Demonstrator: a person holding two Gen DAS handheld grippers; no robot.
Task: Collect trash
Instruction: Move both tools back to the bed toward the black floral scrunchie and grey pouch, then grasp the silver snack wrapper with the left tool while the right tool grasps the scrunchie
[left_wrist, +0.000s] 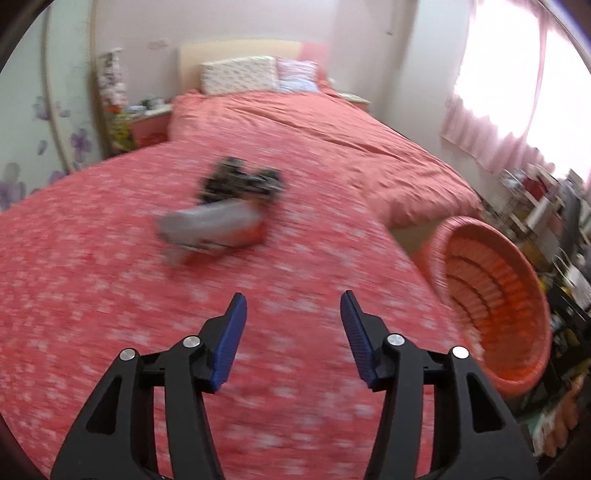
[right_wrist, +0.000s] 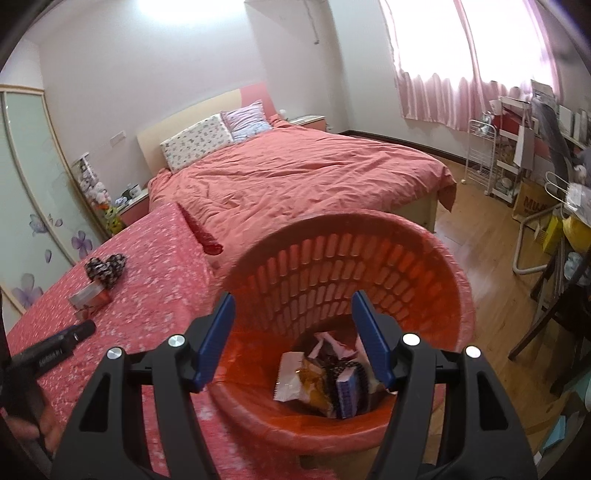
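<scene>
On the red flowered tablecloth (left_wrist: 110, 295) lie a silvery packet with a red end (left_wrist: 210, 225) and, just behind it, a crumpled black-and-white wrapper (left_wrist: 240, 181). My left gripper (left_wrist: 293, 306) hovers open over the cloth, short of both, with nothing between its blue pads. An orange slatted basket (left_wrist: 517, 258) tilts at the table's right edge. In the right wrist view my right gripper (right_wrist: 293, 306) stands open over the basket (right_wrist: 454, 266), looking into it. Several wrappers (right_wrist: 317, 380) lie at its bottom. The packet (right_wrist: 90, 295) and black-and-white wrapper (right_wrist: 105, 267) show at left.
A bed with a red cover (right_wrist: 295, 177) and pillows (right_wrist: 195, 144) stands behind the table. A wardrobe with flower decals (right_wrist: 33, 184) is at left. Shelves, a white rack (right_wrist: 480, 158) and chairs crowd the right on wooden floor (right_wrist: 491, 229). A hand (right_wrist: 22, 428) grips a black tool at lower left.
</scene>
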